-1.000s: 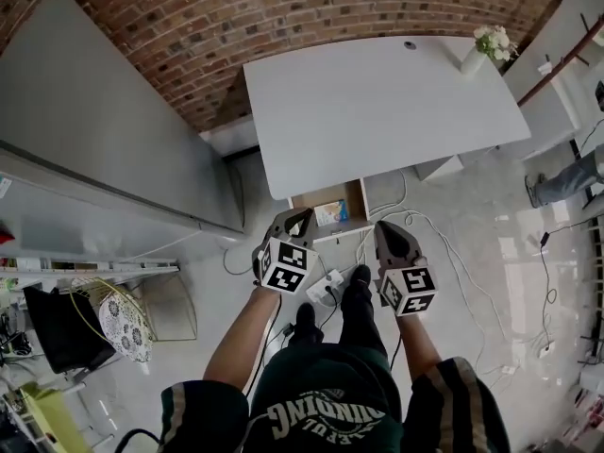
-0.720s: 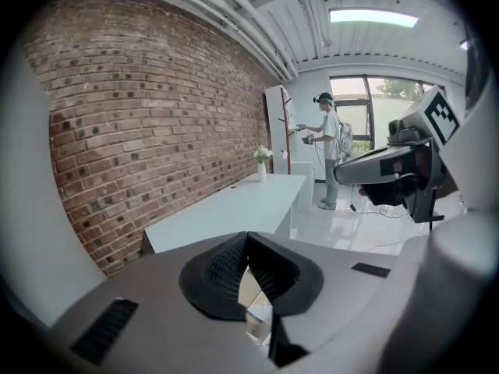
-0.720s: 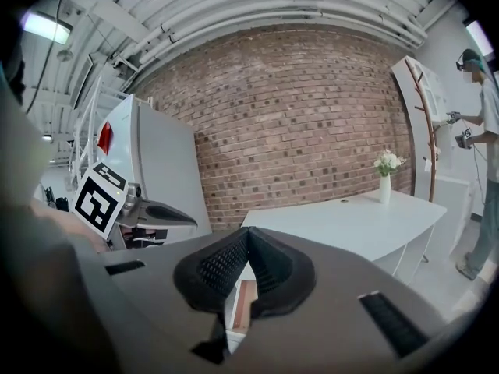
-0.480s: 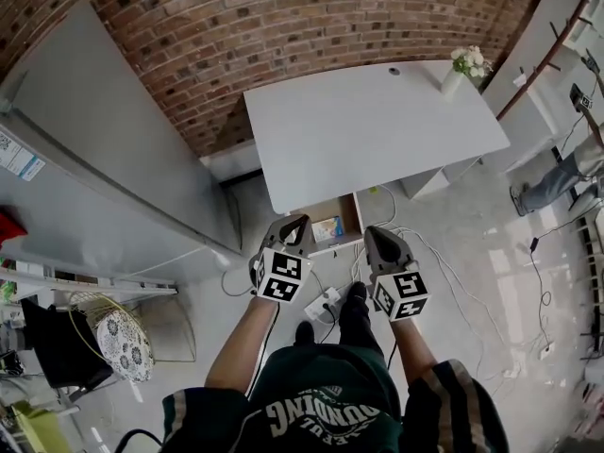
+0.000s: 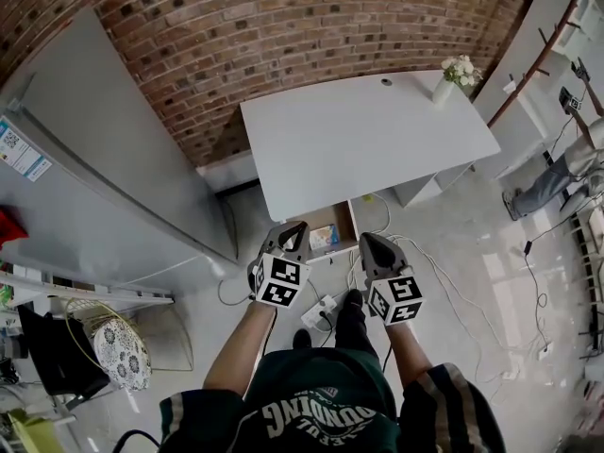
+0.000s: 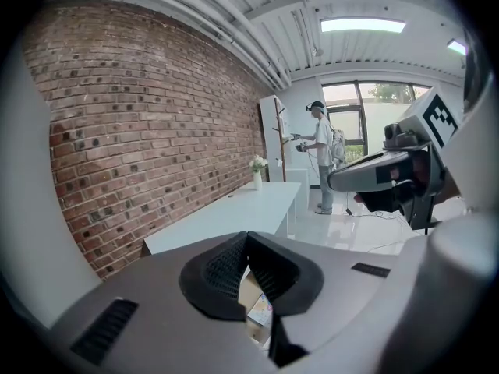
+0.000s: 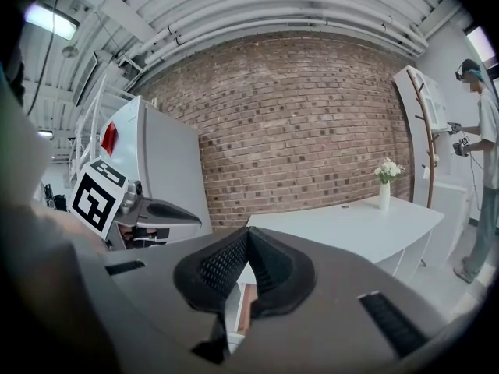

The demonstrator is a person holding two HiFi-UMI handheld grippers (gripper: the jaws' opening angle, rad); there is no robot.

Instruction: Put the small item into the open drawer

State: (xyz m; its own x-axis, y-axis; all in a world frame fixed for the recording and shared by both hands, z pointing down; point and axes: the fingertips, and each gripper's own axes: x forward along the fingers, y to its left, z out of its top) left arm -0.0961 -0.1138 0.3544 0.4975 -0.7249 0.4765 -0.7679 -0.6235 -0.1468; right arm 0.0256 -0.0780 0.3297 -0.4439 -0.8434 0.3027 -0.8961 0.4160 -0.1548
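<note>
A wooden drawer (image 5: 342,223) stands open under the front edge of the white desk (image 5: 368,135). A small light-blue packet (image 5: 324,238) lies inside it. My left gripper (image 5: 294,230) hovers just in front of the drawer's left side, shut with nothing in it. My right gripper (image 5: 366,243) hovers at the drawer's right front corner, its pads also together and empty. In the left gripper view the drawer's wood (image 6: 249,287) and the printed packet (image 6: 260,312) show below the closed left gripper (image 6: 247,236). The right gripper (image 7: 247,231) looks toward the desk (image 7: 343,228).
A white vase of flowers (image 5: 451,75) stands on the desk's far right corner. A power strip (image 5: 324,310) and cables (image 5: 444,253) lie on the floor by my feet. A grey cabinet (image 5: 94,187) stands left, a brick wall (image 5: 283,26) behind, a person (image 5: 557,173) at right.
Both grippers have risen a little and come slightly closer to the drawer front. Their jaws stay closed. The head view has tilted, so the desk sits higher in the picture.
</note>
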